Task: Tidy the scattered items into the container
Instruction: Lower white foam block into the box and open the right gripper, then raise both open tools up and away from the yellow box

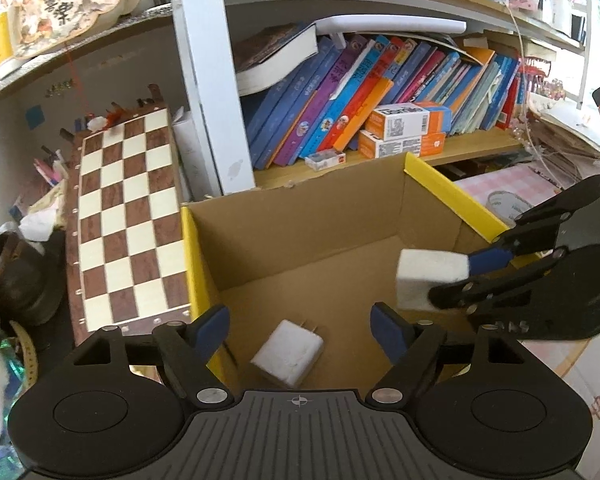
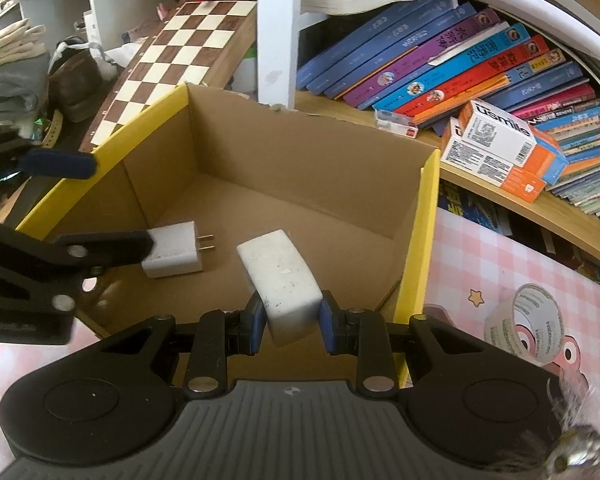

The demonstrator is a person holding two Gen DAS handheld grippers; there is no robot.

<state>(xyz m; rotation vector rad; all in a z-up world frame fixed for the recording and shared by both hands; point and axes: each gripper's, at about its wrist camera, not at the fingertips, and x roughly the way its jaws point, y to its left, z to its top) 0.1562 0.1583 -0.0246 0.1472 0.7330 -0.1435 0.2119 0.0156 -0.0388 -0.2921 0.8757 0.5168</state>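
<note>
An open cardboard box point(image 1: 452, 196) with yellow-edged flaps stands in front of a bookshelf. On its floor lies a white plug charger point(image 1: 288, 354), prongs pointing away. My left gripper point(image 1: 300, 330) hovers above the charger, open and apart from it, with nothing between the blue pads. My right gripper point(image 2: 292, 322) is shut on a white rectangular block point(image 2: 280, 276) and holds it over the box's inside, near the right wall point(image 2: 428, 216). The right wrist view also shows the charger point(image 2: 176, 248), partly behind a left gripper finger point(image 2: 112, 246). The block point(image 1: 428, 280) also shows at the right of the left wrist view.
A chessboard point(image 1: 128, 216) leans against the box's left side, with a brown shoe point(image 2: 76, 84) beyond it. Slanted books point(image 1: 356, 92) and orange-white cartons point(image 2: 496, 148) fill the shelf behind. A roll of clear tape point(image 2: 524, 324) lies on the pink checked cloth to the right.
</note>
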